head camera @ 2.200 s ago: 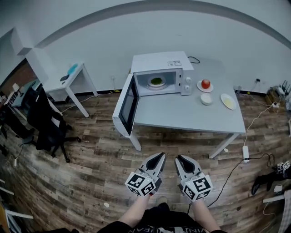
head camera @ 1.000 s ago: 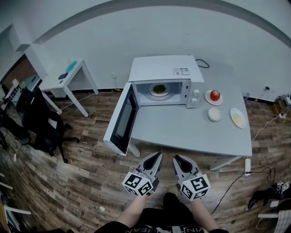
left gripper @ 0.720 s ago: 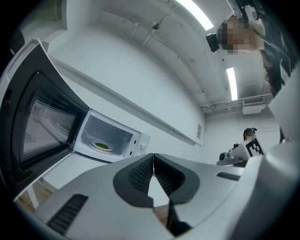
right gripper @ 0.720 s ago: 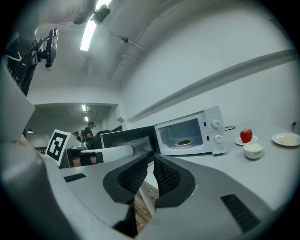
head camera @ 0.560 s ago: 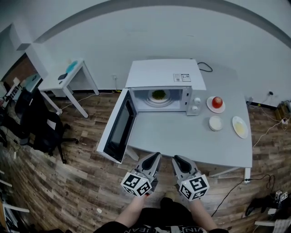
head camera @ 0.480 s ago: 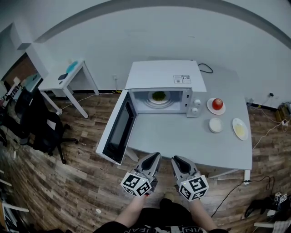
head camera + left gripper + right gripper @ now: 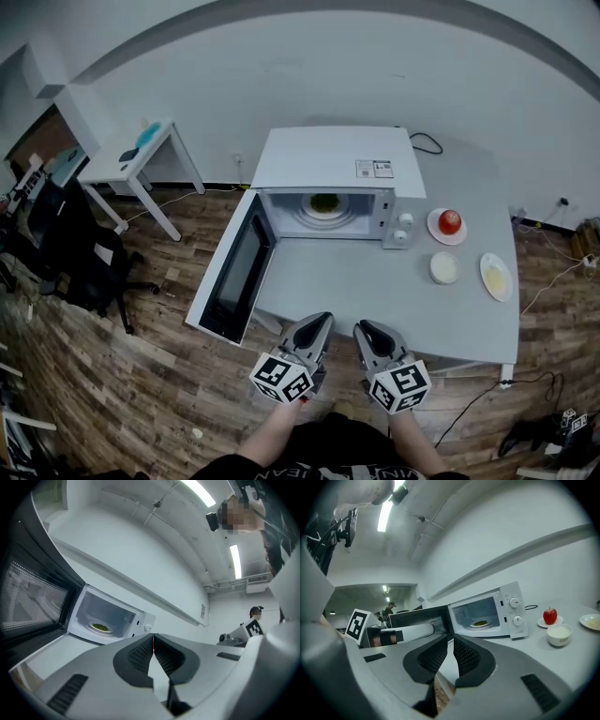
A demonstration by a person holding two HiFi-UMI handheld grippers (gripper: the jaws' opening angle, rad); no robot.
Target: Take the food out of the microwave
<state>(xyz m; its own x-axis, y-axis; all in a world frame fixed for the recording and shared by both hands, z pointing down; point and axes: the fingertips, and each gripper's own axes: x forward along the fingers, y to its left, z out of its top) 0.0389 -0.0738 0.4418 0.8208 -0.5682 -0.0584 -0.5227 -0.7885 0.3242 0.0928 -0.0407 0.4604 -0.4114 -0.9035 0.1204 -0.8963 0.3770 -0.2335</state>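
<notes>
In the head view, we hold the left tool (image 7: pixel 322 320) and the right tool (image 7: pixel 365 327) side by side at the near edge of the grey bench (image 7: pixel 375 300), both pointing toward the white microwave (image 7: pixel 333 159) at its far side. The microwave's door (image 7: pixel 230 277) hangs wide open to the left, past the bench edge, and the green food (image 7: pixel 323 201) sits on a dish inside the cavity, well apart from both tools. To the right of the microwave we see a red apple (image 7: pixel 451 220) on a saucer (image 7: pixel 435 229), a white bowl (image 7: pixel 443 267) nearer us, and a plate (image 7: pixel 496 276) with something pale yellow beside it. In the left gripper view, the left tool (image 7: pixel 153 637) has its jaws pressed together with nothing between them; beyond them the open door (image 7: pixel 28 602) fills the left side and the food (image 7: pixel 99 627) lies on its dish inside the microwave (image 7: pixel 140 620). In the right gripper view, the right tool (image 7: pixel 452 638) has its jaws meeting at the tips, with only a thin slit lower down and nothing in it. Ahead stand the microwave (image 7: pixel 513 609) with the food (image 7: pixel 480 623) inside, the apple (image 7: pixel 550 616), the bowl (image 7: pixel 559 634) and the plate (image 7: pixel 590 620); the left tool (image 7: pixel 403 632) shows at the left.
</notes>
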